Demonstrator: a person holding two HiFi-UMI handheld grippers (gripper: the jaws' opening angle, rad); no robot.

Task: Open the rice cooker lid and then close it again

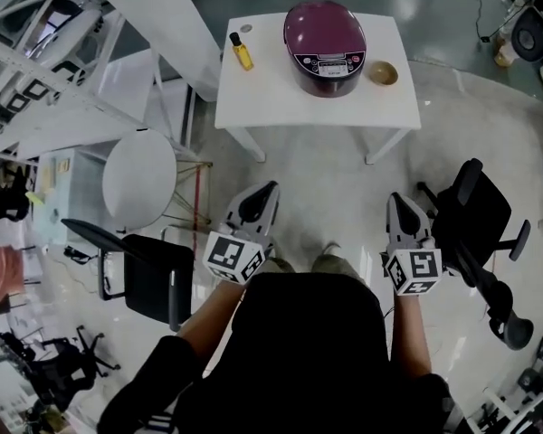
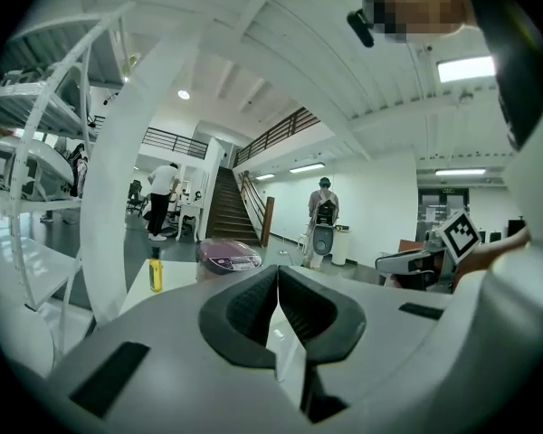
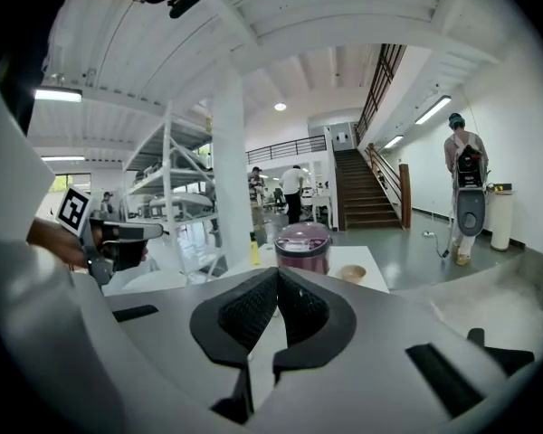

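A purple rice cooker with its lid down stands on a white table ahead of me; it also shows in the left gripper view and the right gripper view. My left gripper and right gripper are held low in front of my body, well short of the table. Both are shut with nothing between the jaws.
A yellow bottle stands left of the cooker and a small wooden bowl right of it. A black office chair is at my right, another chair and a round white table at my left. White racks fill the far left.
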